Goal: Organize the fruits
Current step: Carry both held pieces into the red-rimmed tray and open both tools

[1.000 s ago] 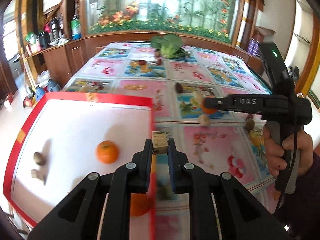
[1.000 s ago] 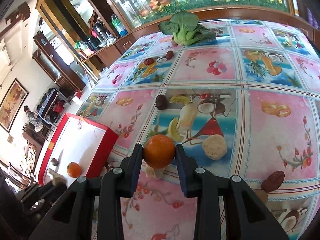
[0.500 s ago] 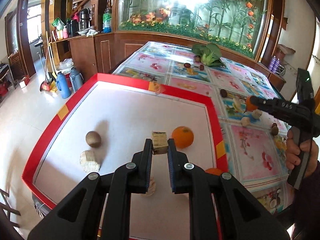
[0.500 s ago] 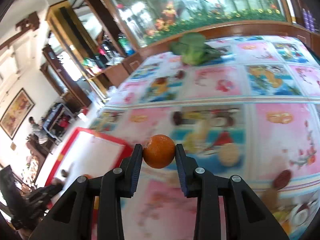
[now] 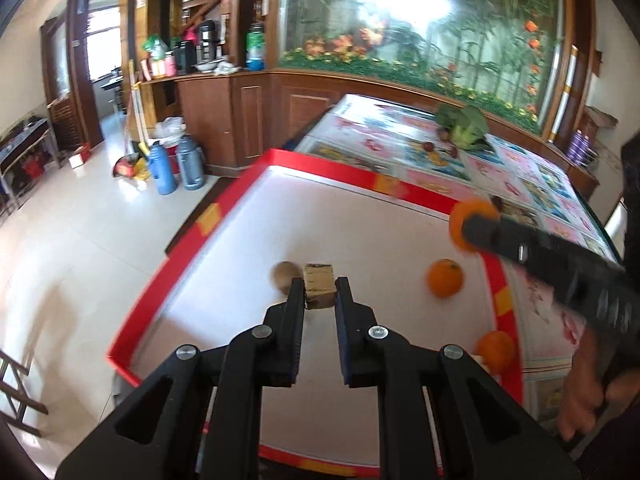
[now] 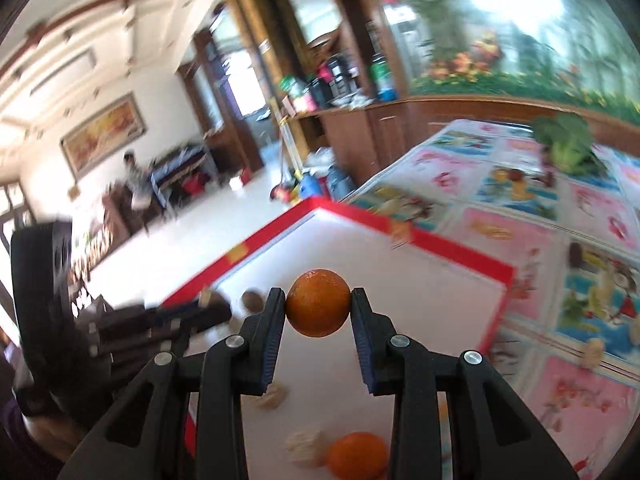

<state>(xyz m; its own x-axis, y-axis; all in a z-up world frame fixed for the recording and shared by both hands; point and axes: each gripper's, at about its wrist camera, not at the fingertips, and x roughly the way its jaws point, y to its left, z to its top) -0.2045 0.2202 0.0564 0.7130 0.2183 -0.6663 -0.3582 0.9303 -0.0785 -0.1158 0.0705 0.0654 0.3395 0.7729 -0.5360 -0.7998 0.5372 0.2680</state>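
Observation:
My left gripper [image 5: 319, 286] is shut on a small tan cube-shaped piece [image 5: 318, 286] and holds it over the white, red-rimmed tray [image 5: 360, 232]. A round brown fruit [image 5: 285, 274] lies on the tray just left of it. My right gripper [image 6: 318, 307] is shut on an orange [image 6: 317, 302] above the tray [image 6: 400, 280]; it also shows in the left wrist view [image 5: 472, 226]. Two more oranges [image 5: 445, 278] [image 5: 494, 350] lie on the tray's right side.
The flowered tablecloth [image 6: 560, 240] to the right carries a green leafy vegetable [image 6: 568, 142], small dark fruits and pale pieces [image 6: 592, 354]. Pale pieces [image 6: 304, 446] lie on the tray near an orange [image 6: 356, 456]. Blue flasks [image 5: 176, 164] stand on the floor left.
Both grippers have swung left, further over the tray, each still holding its item. The right gripper with its orange has moved from above the tablecloth to above the tray.

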